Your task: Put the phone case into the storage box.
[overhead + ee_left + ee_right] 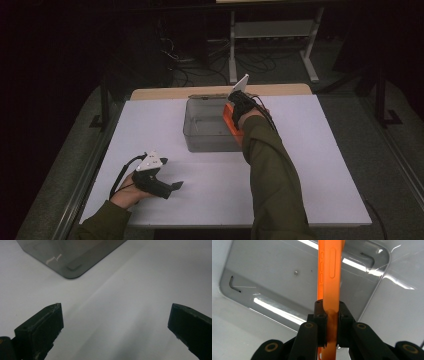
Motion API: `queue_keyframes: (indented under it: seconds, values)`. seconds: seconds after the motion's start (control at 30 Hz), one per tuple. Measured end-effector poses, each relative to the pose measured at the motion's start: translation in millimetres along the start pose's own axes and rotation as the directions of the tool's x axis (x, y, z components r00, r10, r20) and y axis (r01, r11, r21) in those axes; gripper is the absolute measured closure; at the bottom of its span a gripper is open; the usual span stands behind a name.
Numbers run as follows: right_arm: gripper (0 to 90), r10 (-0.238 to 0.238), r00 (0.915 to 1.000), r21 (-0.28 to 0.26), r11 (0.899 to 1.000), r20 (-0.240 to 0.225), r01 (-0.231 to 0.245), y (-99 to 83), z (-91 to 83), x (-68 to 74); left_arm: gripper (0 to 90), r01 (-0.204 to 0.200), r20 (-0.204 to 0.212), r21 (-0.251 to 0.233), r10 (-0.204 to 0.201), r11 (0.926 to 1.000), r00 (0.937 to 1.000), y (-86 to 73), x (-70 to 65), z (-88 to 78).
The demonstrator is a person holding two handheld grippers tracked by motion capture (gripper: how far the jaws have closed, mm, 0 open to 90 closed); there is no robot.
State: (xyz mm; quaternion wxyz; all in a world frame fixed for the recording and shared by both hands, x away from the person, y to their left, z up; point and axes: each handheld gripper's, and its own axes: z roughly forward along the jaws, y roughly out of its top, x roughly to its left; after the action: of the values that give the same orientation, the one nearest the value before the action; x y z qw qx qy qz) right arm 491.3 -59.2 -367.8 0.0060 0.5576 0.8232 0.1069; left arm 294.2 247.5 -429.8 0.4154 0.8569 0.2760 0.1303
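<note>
Nearest me, near the tabletop's front-left corner, my left gripper [172,186] rests wide and empty. My right gripper [329,312] pinches an orange phone case [329,267] over the clear bin [192,134] mid-table; lowering and release look still undone.

no readable text, labels or numbers

room's dark all round, only the white table [175,125] lit from above; glare streaks flash on the clear bin [262,277], and close up the black jaws blur softly.
</note>
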Motion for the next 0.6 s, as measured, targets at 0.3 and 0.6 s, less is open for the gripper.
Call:
queue_keyframes:
  seconds: [0.3,0.6]
  values:
    - [80.0,0.022,0.9998,0.008,1.000,0.003,-0.022,1.4,1.0,-0.1,0.0,0.001,0.000,-0.001,-0.001,1.0000,1.0000,0.0,-0.5,-0.1]
    - [79.8,0.051,0.9987,0.010,0.999,0.005,-0.051,0.6,0.3,-2.5,0.0,-0.001,0.002,-0.001,0.001,1.0000,1.0000,0.1,-1.1,0.2]
